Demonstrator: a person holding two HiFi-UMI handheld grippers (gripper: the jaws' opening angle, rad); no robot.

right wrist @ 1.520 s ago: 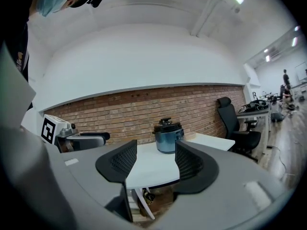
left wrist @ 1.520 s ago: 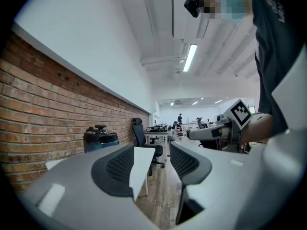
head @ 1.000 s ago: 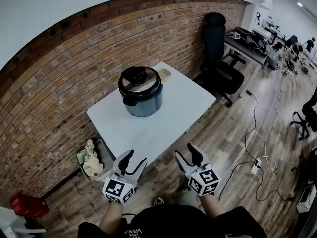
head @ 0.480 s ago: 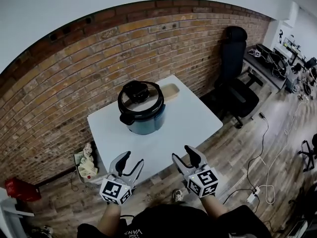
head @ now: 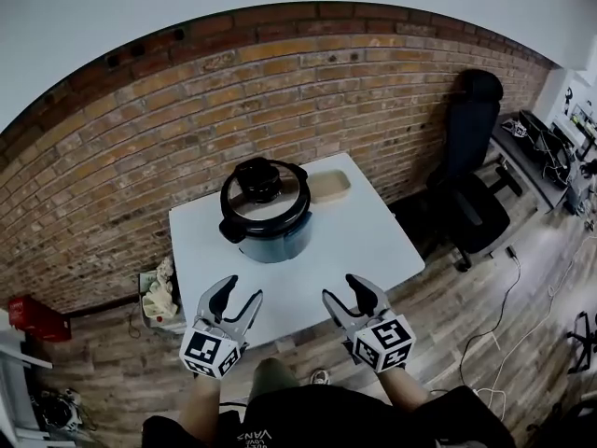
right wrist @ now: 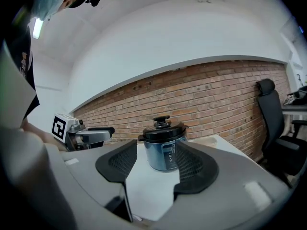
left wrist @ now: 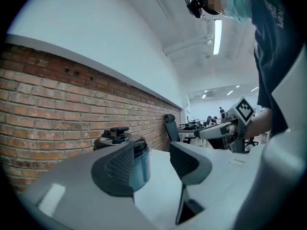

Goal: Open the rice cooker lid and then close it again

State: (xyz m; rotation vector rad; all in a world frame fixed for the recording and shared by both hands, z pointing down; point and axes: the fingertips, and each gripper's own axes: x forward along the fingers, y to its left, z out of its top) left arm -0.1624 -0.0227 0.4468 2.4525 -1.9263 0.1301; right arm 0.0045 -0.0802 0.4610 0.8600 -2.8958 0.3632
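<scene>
A blue rice cooker [head: 268,217] with a black lid [head: 265,194] and a knob on top stands shut on the white table [head: 373,241], toward its back left. It shows in the right gripper view as the rice cooker [right wrist: 164,148] between the jaws, far off, and in the left gripper view as the rice cooker [left wrist: 125,152] behind the left jaw. My left gripper [head: 234,299] and right gripper [head: 346,294] hang side by side at the table's near edge, both open and empty, well short of the cooker.
A beige container [head: 328,186] lies on the table right behind the cooker. A brick wall [head: 140,129] runs behind the table. A black office chair [head: 474,185] stands to the right, a bag of things [head: 159,297] on the floor at the left.
The view has swung so that the table and cooker sit more squarely ahead. Both grippers have moved level along the table's near edge; jaws unchanged.
</scene>
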